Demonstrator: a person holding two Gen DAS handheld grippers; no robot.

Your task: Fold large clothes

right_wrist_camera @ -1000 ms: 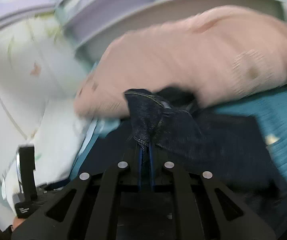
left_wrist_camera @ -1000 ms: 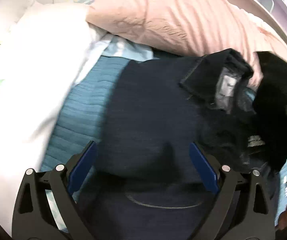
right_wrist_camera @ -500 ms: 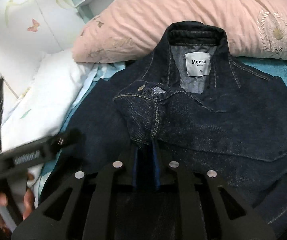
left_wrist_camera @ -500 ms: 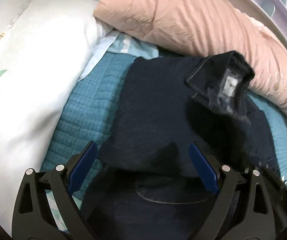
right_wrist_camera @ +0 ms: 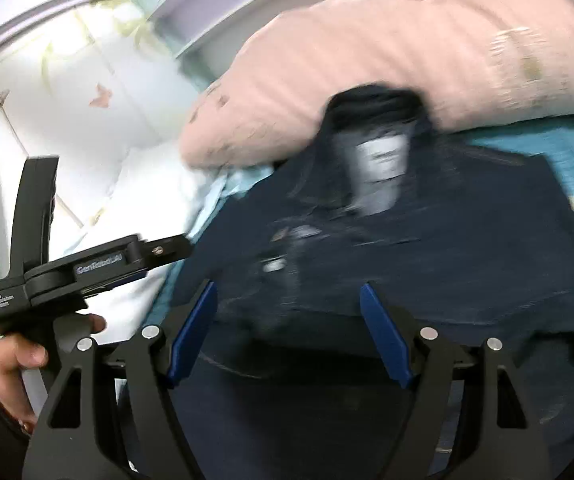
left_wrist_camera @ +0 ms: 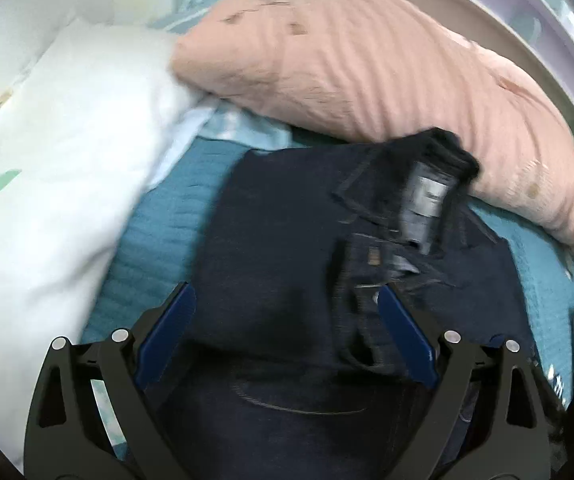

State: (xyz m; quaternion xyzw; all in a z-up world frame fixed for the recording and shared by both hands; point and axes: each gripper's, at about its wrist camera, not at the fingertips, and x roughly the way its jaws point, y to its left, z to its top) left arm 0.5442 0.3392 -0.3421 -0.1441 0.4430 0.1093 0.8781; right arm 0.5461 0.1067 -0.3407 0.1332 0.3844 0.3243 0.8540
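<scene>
Behind our dark blue denim jacket (right_wrist_camera: pixel 427 248), spread on the teal quilted bed cover (left_wrist_camera: pixel 159 248), lies a long pink pillow (left_wrist_camera: pixel 367 64). Our right gripper (right_wrist_camera: pixel 287 332) is opening, fingers clear of the denim; our left gripper (left_wrist_camera: pixel 287 340) holds its fingers apart, gripping nothing.
</scene>
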